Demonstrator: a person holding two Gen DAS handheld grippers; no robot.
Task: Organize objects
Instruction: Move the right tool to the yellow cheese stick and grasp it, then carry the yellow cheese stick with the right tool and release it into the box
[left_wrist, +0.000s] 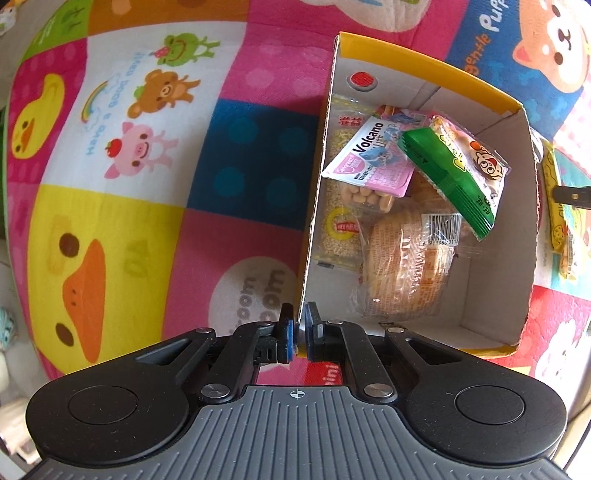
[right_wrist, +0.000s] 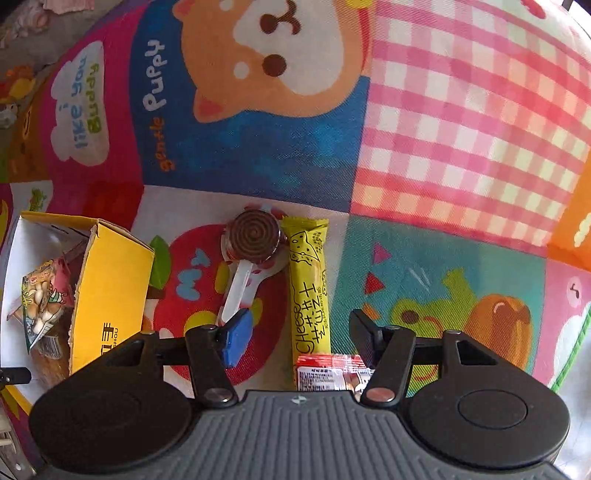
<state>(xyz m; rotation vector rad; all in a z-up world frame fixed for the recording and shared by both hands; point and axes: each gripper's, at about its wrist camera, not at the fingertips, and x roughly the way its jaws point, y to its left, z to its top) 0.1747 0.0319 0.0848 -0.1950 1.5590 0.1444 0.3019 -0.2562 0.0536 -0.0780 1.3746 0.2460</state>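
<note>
A yellow cardboard box (left_wrist: 428, 70) lies open on a cartoon play mat and holds several snack packets: a Volcano packet (left_wrist: 369, 158), a green packet (left_wrist: 458, 173) and a wrapped round biscuit pack (left_wrist: 402, 266). My left gripper (left_wrist: 300, 325) is shut on the box's near left wall. My right gripper (right_wrist: 301, 332) is open above a yellow Cheese stick packet (right_wrist: 308, 284), which lies between its fingers. A chocolate swirl lollipop (right_wrist: 253, 240) lies just left of the stick. A red and white packet (right_wrist: 328, 373) lies under the gripper. The box (right_wrist: 110, 280) also shows at the left.
The play mat (right_wrist: 461, 129) spreads far and right of the snacks. In the left wrist view the Cheese stick (left_wrist: 559, 221) shows beyond the box's right wall, with a dark fingertip of the other gripper (left_wrist: 572, 195) over it.
</note>
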